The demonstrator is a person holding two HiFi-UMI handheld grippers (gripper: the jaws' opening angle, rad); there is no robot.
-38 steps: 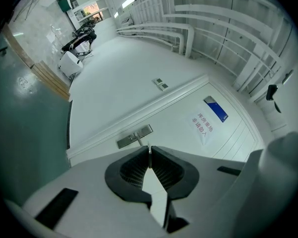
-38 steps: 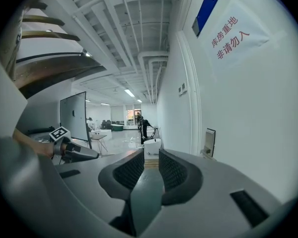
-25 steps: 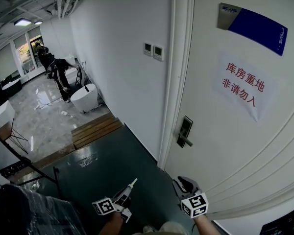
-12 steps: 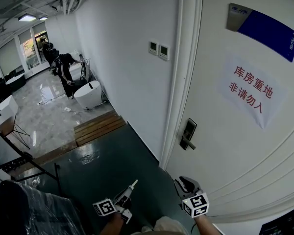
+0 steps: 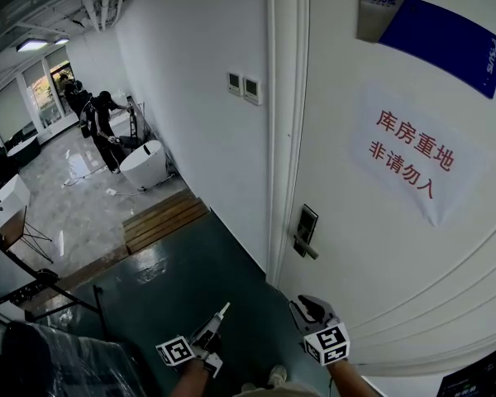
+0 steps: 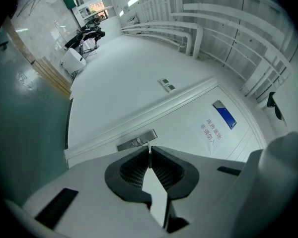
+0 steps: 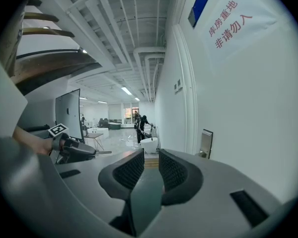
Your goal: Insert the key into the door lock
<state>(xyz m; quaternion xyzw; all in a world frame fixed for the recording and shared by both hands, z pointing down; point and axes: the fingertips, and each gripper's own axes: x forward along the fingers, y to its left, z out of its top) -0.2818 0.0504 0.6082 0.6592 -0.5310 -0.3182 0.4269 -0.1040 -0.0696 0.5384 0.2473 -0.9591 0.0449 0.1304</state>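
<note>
- the key (image 5: 223,311) is pinched between the closed fingers of the left gripper (image 6: 149,152), its thin blade sticking out forward.
- the lock (image 5: 304,224) sits on the white door (image 5: 397,263) above the lever, well apart from the key, so insertion has not begun. what is left, i judge, is the approach, lining the blade up and pushing it in.
- the right gripper (image 7: 151,155) is empty, its fingers a narrow gap apart.
- a paper sign (image 5: 413,155) on the door reads 库房重地 非请勿入 in red.
- the print on the blue and grey plaque (image 5: 434,35) above it is too small to read.
</note>
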